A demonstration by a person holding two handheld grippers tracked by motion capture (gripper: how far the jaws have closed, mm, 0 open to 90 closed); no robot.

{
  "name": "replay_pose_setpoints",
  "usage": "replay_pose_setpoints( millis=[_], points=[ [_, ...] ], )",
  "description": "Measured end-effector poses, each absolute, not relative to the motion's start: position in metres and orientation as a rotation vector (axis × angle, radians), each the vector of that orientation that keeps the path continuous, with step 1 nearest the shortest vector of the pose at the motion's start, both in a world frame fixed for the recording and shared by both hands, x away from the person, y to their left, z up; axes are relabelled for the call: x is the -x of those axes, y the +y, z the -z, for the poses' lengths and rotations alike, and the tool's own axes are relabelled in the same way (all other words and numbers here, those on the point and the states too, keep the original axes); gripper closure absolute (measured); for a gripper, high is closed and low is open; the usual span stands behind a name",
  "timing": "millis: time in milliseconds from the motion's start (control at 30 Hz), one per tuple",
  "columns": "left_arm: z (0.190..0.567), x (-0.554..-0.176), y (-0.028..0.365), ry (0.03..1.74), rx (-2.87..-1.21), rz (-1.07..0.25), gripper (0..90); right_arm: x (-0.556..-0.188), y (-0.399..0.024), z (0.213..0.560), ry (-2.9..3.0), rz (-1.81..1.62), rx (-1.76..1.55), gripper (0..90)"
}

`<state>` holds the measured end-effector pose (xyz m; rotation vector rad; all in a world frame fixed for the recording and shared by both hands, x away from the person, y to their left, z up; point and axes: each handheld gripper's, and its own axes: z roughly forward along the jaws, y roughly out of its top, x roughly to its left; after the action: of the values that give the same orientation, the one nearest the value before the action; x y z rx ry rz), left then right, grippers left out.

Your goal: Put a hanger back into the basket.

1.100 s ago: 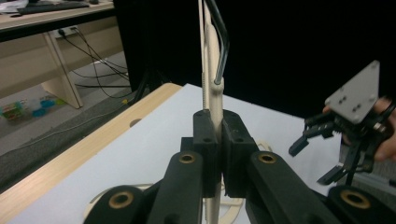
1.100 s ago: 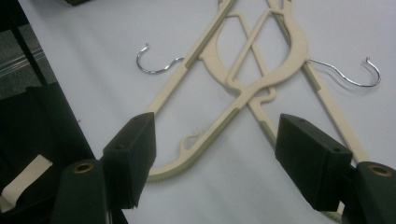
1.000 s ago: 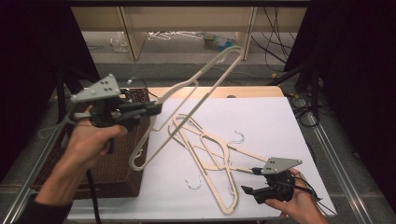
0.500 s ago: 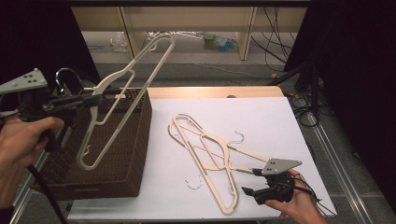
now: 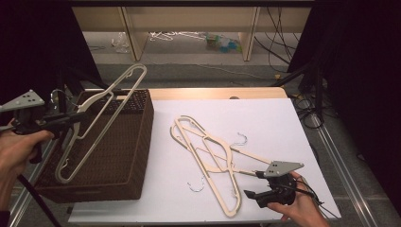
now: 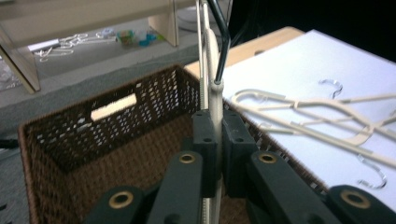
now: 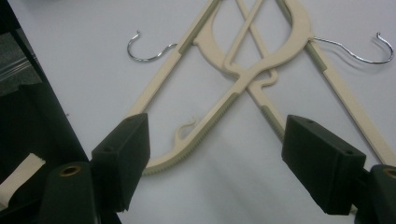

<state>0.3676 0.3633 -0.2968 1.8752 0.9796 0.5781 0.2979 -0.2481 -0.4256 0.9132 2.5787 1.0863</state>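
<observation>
Left gripper point(image 5: 78, 118): jaws are clamping a cream hanger point(image 5: 101, 120) by its edge; a hand point(image 5: 16, 149) is gripping the handle at the table's left edge.
Held hanger: it is hanging tilted over the basket point(image 5: 137, 142), top end rising above the far rim, low end inside the basket's outline.
Left gripper view: jaws point(image 6: 217, 140) are pressing on the thin cream strip point(image 6: 215, 100), which is running straight up; a dark wire is curving away from its top. This view is showing the basket's interior point(image 6: 93, 135) and a slot handle in the far wall.
Basket: dark brown wicker, rectangular, open weave, sitting on the table's left part.
Right gripper point(image 5: 253, 194): jaws are standing wide apart, holding nothing, low over the white sheet point(image 5: 274, 123) at the near right.
Right gripper view: the two black pads point(image 7: 123, 156) are flanking the crossed hangers point(image 7: 247, 70) on the sheet; ribbed edges and two metal hooks point(image 7: 149, 51) are showing here.
Loose hangers point(image 5: 208, 156): cream plastic, flat, overlapping mid-sheet, well apart from the basket.
Table edge point(image 5: 213, 92): pale wood is showing beyond the sheet.
</observation>
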Motion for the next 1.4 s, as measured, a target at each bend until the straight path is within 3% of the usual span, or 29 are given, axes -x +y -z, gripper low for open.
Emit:
replay_pose_setpoints(
  millis=[300, 467, 700, 967, 1200, 1300, 1400],
  points=[
    [0.327, -0.383, 0.372, 1.057, -1.998, -0.577, 85.7, -0.298, -0.247, 0.429, 2.597, -1.08, -0.915, 24.8],
    [0.345, -0.396, 0.375, 1.051, -2.016, -0.533, 85.7, -0.298, -0.246, 0.431, 2.582, -1.09, -0.906, 24.8],
    [0.375, -0.407, 0.369, 1.17, -2.031, -0.442, 85.5, -0.298, -0.245, 0.431, 2.603, -1.075, -0.909, 24.8],
    [0.391, -0.42, 0.383, 1.203, -2.008, -0.571, 82.6, -0.297, -0.245, 0.432, 2.617, -1.065, -0.906, 24.8],
    [0.392, -0.413, 0.389, 1.336, -2.02, -0.642, 73.3, -0.298, -0.245, 0.433, 2.616, -1.064, -0.908, 24.7],
    [0.391, -0.407, 0.389, 1.446, -1.952, -0.704, 63.4, -0.298, -0.245, 0.434, 2.611, -1.06, -0.909, 24.7],
    [0.385, -0.4, 0.383, 1.43, -1.924, -0.723, 59.8, -0.298, -0.245, 0.434, 2.612, -1.064, -0.921, 24.7]
  ],
)
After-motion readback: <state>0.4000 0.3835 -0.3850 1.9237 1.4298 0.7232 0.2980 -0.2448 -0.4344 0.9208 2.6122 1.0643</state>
